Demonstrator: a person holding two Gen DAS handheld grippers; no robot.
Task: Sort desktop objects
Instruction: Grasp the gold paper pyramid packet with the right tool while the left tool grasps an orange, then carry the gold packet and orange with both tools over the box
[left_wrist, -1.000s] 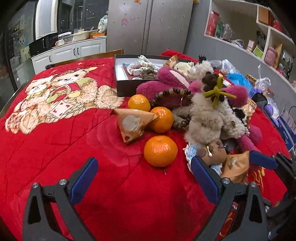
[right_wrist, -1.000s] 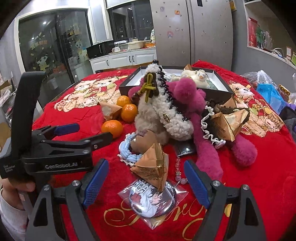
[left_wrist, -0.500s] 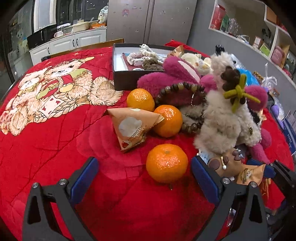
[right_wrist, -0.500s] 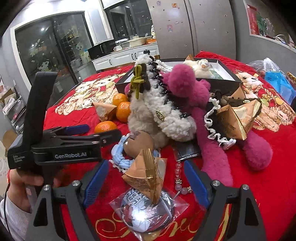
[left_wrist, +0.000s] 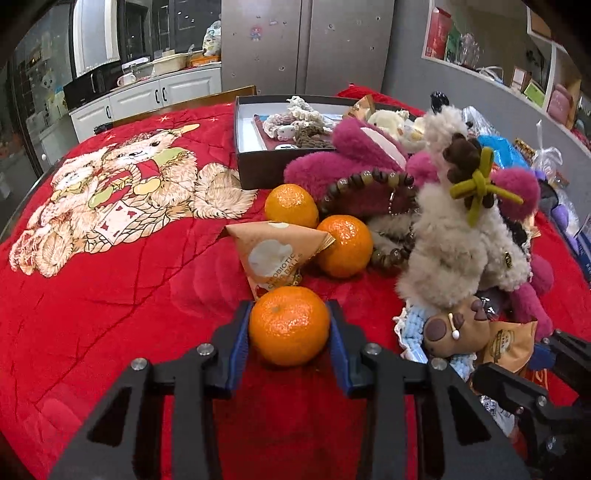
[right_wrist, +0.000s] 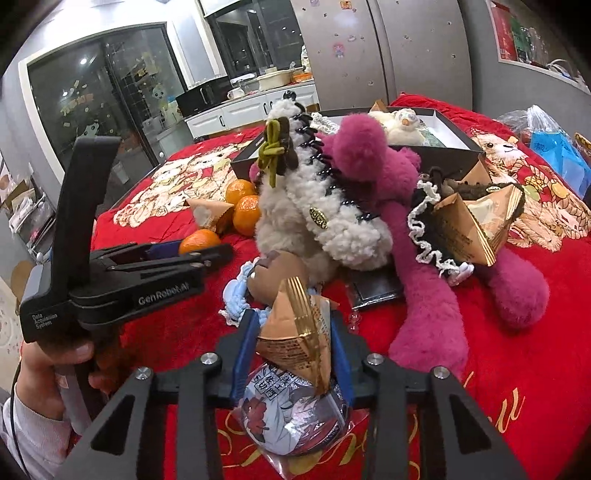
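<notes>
Orange mandarin (left_wrist: 289, 325) clamped in left gripper (left_wrist: 290, 334) | right gripper (right_wrist: 294, 341) pinches gold snack packet (right_wrist: 299, 332)

snack packet (left_wrist: 275, 254): "PROBIOTIC … BALLS", centre of left wrist view | left hand-held gripper (right_wrist: 110, 280): "GenRobot.AI" on its side, "Data Acquisition System" on its rear, left of right wrist view | other print unreadable

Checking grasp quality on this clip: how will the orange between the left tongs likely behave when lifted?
The orange looks round and firm, so probably apt to roll if released. The left tongs clamp it at its widest sides, likely a steady hold. Its glossy peel may slip slightly.
</notes>
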